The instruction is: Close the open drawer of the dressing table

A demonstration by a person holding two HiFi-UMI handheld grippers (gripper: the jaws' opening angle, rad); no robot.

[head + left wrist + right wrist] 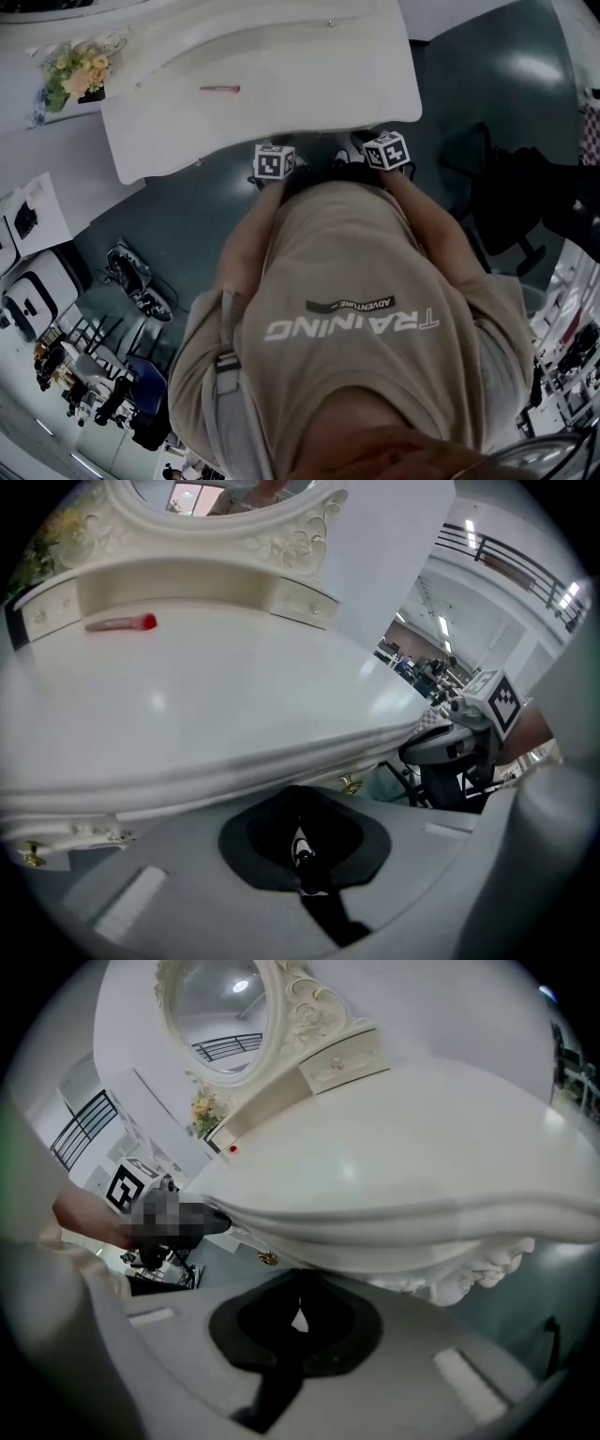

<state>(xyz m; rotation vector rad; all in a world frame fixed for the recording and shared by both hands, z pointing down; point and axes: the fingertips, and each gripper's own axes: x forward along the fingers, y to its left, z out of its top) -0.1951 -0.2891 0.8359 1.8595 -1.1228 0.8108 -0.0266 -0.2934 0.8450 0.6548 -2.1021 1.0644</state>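
Note:
The white dressing table [281, 66] stands in front of me, and both grippers are tucked low against its front edge. In the head view only their marker cubes show, the left one [274, 161] and the right one [387, 150]. My left gripper [302, 832] is shut with nothing in it, just under the table's lip [234, 761]. A brass drawer knob [350, 783] sits right behind it. My right gripper [298, 1314] is also shut and holds nothing, with a brass knob [268, 1259] up to its left. The drawer front lies tucked beneath the lip; how far out it stands is unclear.
A red stick [220, 89] lies on the tabletop near the back. Flowers [75, 70] stand at the far left, and an oval mirror [220, 1007] rises behind two small drawers [342, 1058]. A black chair [506, 202] is to my right, and gear [131, 277] lies on the floor to my left.

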